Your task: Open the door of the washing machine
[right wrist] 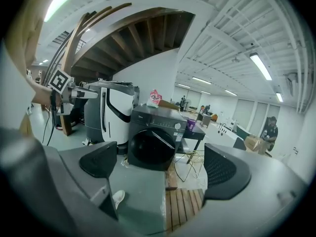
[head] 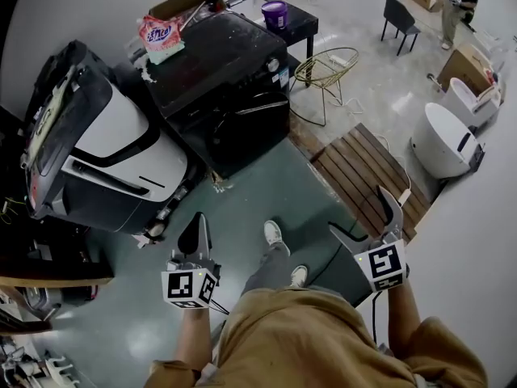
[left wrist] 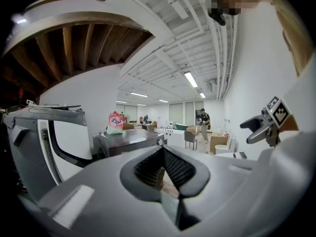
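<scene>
The black front-loading washing machine (right wrist: 150, 142), round door (right wrist: 148, 150) closed, stands well ahead of the spread, empty right gripper (right wrist: 160, 169) (left gripper (left wrist: 165, 174) clenched).

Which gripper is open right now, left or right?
The right gripper: its jaws stand wide apart, nothing between them. The left gripper has its jaws closed together.

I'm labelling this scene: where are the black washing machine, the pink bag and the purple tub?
washing machine (right wrist: 153, 147), right gripper view, middle of its round door.
pink bag (head: 160, 35), head view, middle of its front.
purple tub (head: 275, 14), head view, its side.
</scene>
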